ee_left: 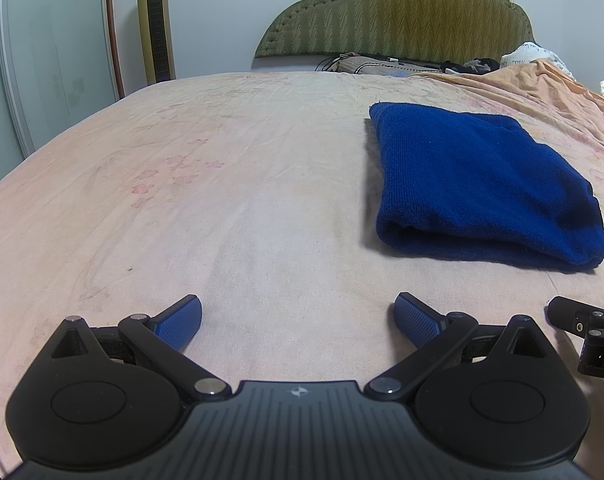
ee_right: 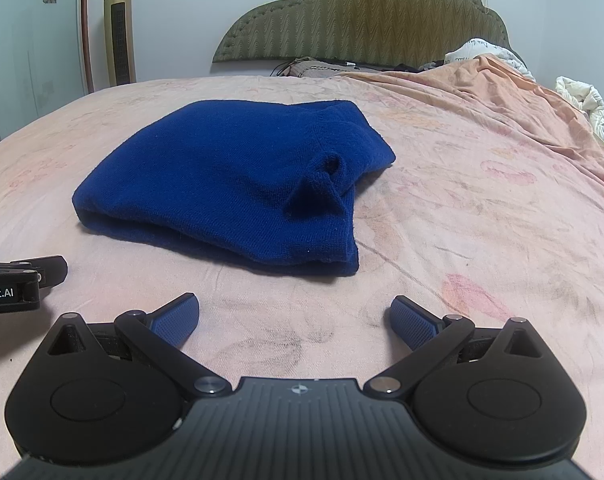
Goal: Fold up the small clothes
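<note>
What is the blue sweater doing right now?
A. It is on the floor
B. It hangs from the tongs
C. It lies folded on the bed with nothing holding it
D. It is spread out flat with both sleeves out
C: the blue sweater lies folded in a bundle on the pink bedsheet, while the right tongs and the left tongs are both open and empty in front of it.
</note>
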{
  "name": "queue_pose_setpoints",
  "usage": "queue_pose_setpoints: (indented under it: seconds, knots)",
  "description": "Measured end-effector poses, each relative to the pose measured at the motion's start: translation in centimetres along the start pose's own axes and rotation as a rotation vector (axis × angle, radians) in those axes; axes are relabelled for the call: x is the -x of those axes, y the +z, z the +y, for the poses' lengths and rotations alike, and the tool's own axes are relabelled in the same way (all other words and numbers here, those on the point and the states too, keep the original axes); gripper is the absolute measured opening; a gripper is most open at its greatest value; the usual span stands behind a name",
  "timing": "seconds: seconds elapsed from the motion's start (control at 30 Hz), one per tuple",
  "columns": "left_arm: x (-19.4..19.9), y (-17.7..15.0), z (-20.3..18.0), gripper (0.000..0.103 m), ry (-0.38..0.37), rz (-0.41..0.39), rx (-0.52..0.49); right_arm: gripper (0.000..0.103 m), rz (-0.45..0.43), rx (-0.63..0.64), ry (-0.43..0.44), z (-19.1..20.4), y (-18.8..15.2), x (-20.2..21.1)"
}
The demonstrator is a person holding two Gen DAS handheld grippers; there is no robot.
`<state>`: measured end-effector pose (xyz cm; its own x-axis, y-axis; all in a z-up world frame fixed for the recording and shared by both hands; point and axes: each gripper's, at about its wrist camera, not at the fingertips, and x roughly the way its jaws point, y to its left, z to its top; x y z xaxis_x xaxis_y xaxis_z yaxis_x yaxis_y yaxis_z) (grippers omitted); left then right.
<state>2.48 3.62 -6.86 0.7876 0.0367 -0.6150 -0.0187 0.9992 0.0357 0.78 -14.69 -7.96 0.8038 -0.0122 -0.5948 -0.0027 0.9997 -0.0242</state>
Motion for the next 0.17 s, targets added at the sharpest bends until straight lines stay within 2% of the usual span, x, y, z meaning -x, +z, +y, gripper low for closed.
queue_pose_setpoints:
  seconds: [0.17]
  knots:
    - [0.37,-0.05,0.15,0.103,-0.02,-0.007,0.002,0.103,-0.001,-0.003,0.002,-0.03,0.0,0.03]
